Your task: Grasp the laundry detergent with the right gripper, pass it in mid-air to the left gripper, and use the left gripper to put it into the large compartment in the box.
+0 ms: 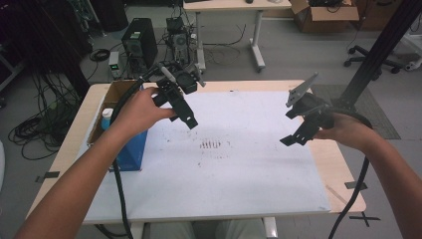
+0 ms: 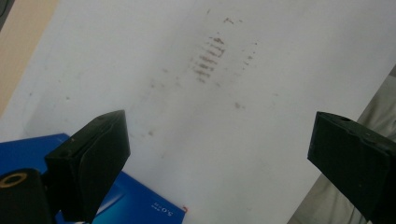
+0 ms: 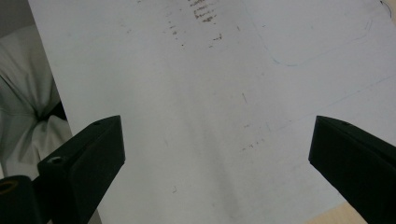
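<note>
— Where are the two hands right now?

— Both are raised over the pale wooden desk (image 1: 338, 172), which carries a large white sheet marked with brownish smudges (image 1: 234, 149). The left black two-jaw tongs (image 1: 185, 115) hang over the sheet's far left part, jaws pointing down and toward the middle. The right black two-jaw tongs (image 1: 293, 137) hang over the sheet's right edge, tilted down toward the centre.

— And are they holding anything?

— No. In the left gripper view the left tongs (image 2: 219, 154) have their jaws spread wide with only bare sheet between them; the right gripper view shows the same for the right tongs (image 3: 217, 161) — jaws wide apart, nothing clasped.

— What lies closest to them?

— A blue rectangular box (image 1: 130, 149) standing at the desk's left edge, on the sheet's left border, just below the person's left forearm. A corner of it, with small white print, shows under the left jaw in the left gripper view (blue box (image 2: 140, 200)). Behind it sits an open brown cardboard carton (image 1: 115, 94), and a white bottle with a light blue cap (image 1: 106, 118) stands against the box's far side.

— And the stains?

— A cluster of short brown strokes (image 1: 211, 145) near the sheet's middle, between the two tongs and well apart from both — it appears in both gripper views ahead of the jaws (strokes (image 2: 208, 60), (image 3: 201, 13)).
</note>
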A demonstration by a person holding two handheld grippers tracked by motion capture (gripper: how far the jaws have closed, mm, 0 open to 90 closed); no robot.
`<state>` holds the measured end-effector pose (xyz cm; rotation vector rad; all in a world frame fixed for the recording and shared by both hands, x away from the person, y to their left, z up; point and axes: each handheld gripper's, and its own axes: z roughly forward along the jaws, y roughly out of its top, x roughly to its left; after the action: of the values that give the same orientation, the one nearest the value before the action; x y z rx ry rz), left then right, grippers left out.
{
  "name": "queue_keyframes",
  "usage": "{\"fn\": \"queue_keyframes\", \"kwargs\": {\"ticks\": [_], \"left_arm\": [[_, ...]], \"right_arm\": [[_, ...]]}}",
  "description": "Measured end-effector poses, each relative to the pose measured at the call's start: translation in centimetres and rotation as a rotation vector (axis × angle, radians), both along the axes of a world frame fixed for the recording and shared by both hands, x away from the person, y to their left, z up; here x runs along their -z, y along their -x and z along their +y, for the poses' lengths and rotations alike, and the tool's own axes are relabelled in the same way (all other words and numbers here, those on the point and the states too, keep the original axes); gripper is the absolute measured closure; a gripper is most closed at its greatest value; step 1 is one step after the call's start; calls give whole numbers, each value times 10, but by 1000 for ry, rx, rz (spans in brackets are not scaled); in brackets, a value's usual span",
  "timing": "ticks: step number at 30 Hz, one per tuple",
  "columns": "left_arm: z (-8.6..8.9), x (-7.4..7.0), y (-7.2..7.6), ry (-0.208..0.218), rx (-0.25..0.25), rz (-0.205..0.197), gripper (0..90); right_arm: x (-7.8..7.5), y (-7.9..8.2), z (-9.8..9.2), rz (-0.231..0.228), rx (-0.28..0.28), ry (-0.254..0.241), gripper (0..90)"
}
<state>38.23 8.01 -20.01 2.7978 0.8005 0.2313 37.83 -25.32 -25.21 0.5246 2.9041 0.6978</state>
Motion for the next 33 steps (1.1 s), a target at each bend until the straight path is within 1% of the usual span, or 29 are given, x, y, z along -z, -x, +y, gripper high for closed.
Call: {"fn": "queue_keyframes", "kwargs": {"ticks": [3, 6, 9, 15, 19, 21, 28, 33], "left_arm": [[-5, 3, 1, -13, 26, 1, 62], [-8, 6, 2, -13, 47, 8, 61], [-11, 8, 4, -16, 80, 17, 61], [-21, 12, 10, -15, 130, 16, 62], [-29, 13, 15, -18, 188, 19, 62], [-32, 13, 17, -16, 208, 22, 62], [-42, 15, 23, -26, 251, 16, 63], [-48, 16, 24, -31, 268, 19, 63]], "right_arm": [[-2, -3, 3, 1, -5, 14, 34], [-5, -5, 5, -1, -5, 16, 33], [-8, -8, 7, -3, -9, 19, 34], [-12, -16, 12, -1, -12, 17, 33], [-12, -19, 14, 4, -13, 19, 34], [-13, -20, 14, 3, -15, 18, 34], [-14, -22, 14, 2, -10, 19, 34], [-16, -21, 12, -3, -5, 14, 34]]}}
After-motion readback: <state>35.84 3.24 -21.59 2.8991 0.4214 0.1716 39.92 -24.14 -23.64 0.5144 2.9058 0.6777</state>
